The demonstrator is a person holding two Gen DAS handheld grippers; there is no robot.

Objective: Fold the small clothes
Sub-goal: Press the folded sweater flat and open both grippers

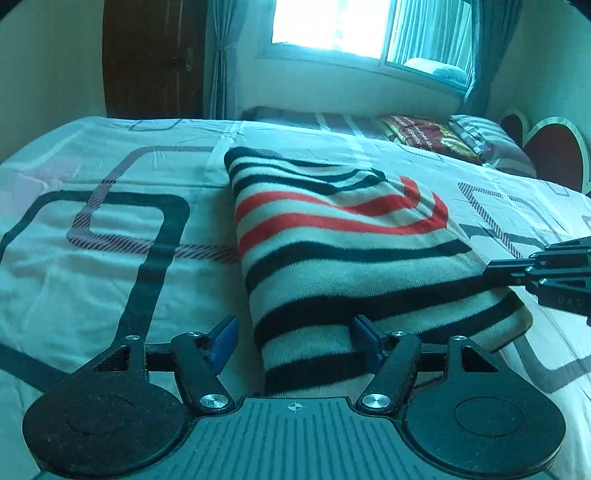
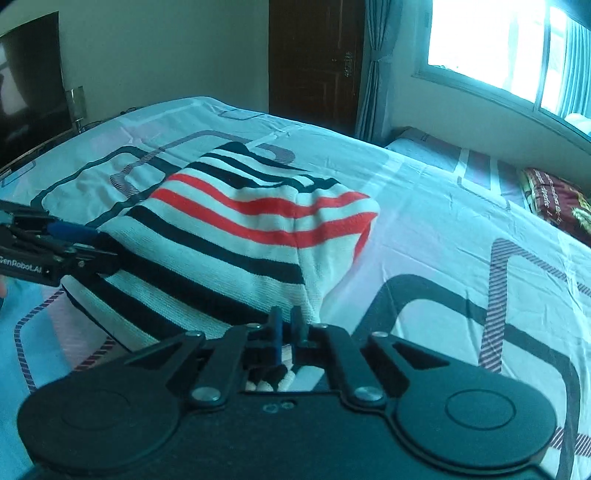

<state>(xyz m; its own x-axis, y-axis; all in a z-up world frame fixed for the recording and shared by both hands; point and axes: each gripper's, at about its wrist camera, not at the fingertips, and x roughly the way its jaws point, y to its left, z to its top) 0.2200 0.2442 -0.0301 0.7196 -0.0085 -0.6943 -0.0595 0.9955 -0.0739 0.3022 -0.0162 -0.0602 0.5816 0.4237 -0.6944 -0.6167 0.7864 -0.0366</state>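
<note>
A small knit garment (image 1: 332, 236) with black, white and red stripes lies folded over on the bed (image 1: 92, 258); it also shows in the right wrist view (image 2: 229, 236). My left gripper (image 1: 295, 339) is open, its blue pads either side of the garment's near left corner. It enters the right wrist view from the left (image 2: 74, 243). My right gripper (image 2: 286, 332) is shut on the garment's near edge, with cloth bunched between its fingers. It enters the left wrist view from the right (image 1: 535, 269).
The bed has a white sheet with dark and striped rounded-rectangle patterns. Pillows (image 1: 424, 136) lie at the head under a window (image 1: 332, 29). A dark door (image 2: 314, 55) and a TV screen (image 2: 29, 85) stand beyond the bed.
</note>
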